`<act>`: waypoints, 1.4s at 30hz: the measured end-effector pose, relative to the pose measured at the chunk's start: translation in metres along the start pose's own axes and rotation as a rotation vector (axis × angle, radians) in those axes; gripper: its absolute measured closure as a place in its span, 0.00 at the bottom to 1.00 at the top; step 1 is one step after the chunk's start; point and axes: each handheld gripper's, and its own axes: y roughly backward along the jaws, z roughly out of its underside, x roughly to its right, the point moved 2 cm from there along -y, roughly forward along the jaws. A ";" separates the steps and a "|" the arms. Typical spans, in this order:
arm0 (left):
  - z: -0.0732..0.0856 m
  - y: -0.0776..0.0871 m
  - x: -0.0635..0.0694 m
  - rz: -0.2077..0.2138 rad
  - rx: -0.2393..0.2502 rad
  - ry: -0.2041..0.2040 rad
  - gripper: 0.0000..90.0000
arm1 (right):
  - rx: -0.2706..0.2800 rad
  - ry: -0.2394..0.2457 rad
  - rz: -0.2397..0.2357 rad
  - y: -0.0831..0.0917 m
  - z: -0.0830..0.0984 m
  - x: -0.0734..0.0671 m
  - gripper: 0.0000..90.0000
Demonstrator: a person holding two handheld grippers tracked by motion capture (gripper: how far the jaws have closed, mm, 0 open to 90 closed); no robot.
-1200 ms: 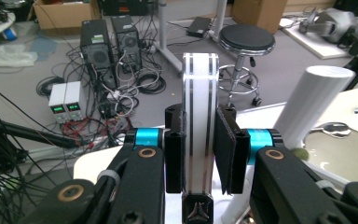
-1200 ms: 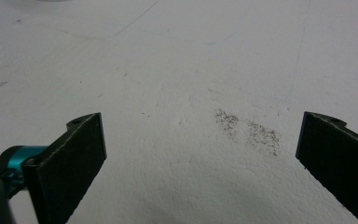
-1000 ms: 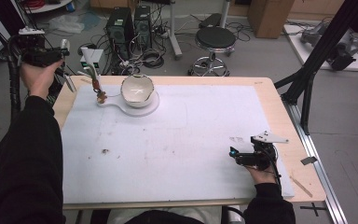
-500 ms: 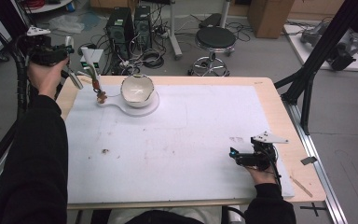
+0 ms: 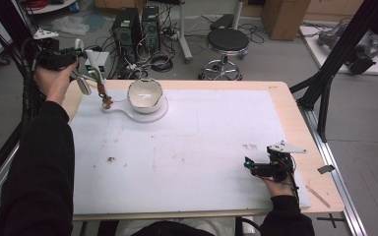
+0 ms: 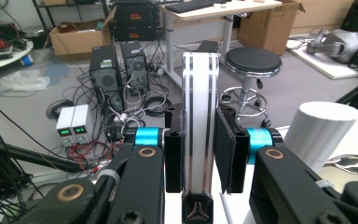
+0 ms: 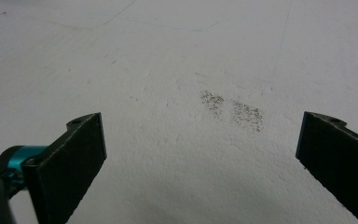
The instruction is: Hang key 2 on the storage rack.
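Note:
My left gripper [image 5: 78, 53] is held up beyond the table's far left corner. It is shut on a flat white bar with two dark stripes [image 6: 200, 98], which stands up between the pads. A white bowl [image 5: 145, 93] sits on a round white board [image 5: 152, 114] at the far left of the table. A small brown piece [image 5: 107, 102] lies by the board's handle. My right gripper [image 5: 250, 164] rests on the white table cover [image 5: 187, 147] near the front right, its jaws wide open [image 7: 200, 140] with nothing between them.
A white cylinder [image 6: 324, 128] stands close on the right in the left gripper view. Dark specks [image 7: 233, 109] mark the cover ahead of the right gripper. Beyond the table are computer towers [image 5: 135, 24], cables and a stool [image 5: 228, 42]. Black frame struts [image 5: 325, 83] stand at the right.
The left hand has drifted slightly to the right with the white bar still gripped. The right hand has stayed put.

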 end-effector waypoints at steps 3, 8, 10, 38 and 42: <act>-0.001 0.000 0.003 0.006 0.009 -0.001 0.83 | 0.003 0.001 -0.002 -0.001 0.000 0.001 0.01; -0.001 0.000 0.007 0.017 0.003 -0.005 0.83 | -0.001 0.007 -0.008 -0.003 -0.001 0.000 0.01; -0.001 0.000 0.008 0.015 0.003 -0.010 0.83 | -0.003 0.007 -0.009 -0.004 -0.001 0.000 0.01; 0.005 -0.010 0.001 0.053 0.014 0.116 0.83 | -0.016 0.019 -0.008 -0.004 0.001 0.000 0.01; 0.006 -0.012 0.006 0.059 0.005 0.096 0.83 | -0.017 0.017 -0.006 -0.004 0.001 0.000 0.01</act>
